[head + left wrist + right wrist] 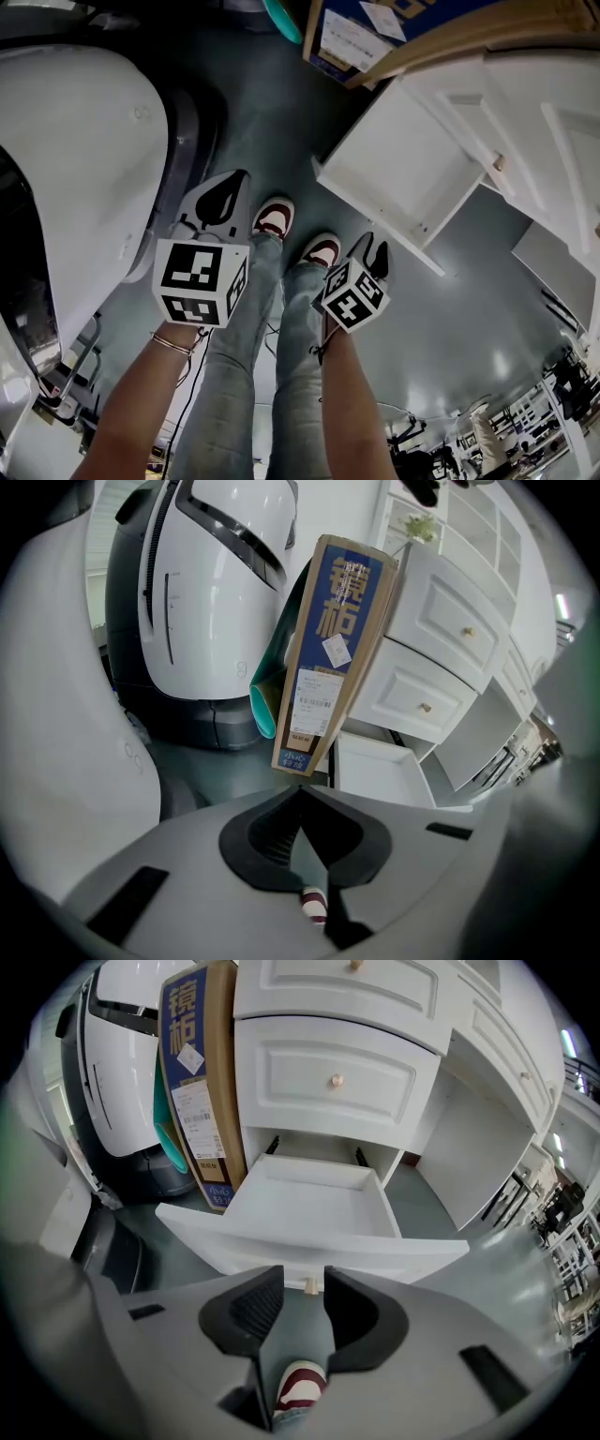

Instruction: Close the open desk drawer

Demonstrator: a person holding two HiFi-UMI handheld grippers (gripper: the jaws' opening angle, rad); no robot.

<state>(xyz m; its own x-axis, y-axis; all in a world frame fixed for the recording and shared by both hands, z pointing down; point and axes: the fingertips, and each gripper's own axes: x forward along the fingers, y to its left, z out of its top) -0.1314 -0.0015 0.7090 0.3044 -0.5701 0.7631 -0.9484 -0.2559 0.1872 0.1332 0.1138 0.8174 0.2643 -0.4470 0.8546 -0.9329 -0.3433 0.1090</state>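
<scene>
Drawer (309, 1208) is sticking out open at the foot of the white desk (337, 1072), low over the floor, ahead and to the right of the person's shoes (274, 217). Only the right gripper view is showing its small knob (309, 1285), which is sitting just beyond the right gripper (302, 1279), whose jaws are standing apart and empty. The left gripper (300, 794) is pinching closed on nothing and aiming at a tall cardboard box (333, 649) farther left. Both forearms (141, 394) are angling downward.
</scene>
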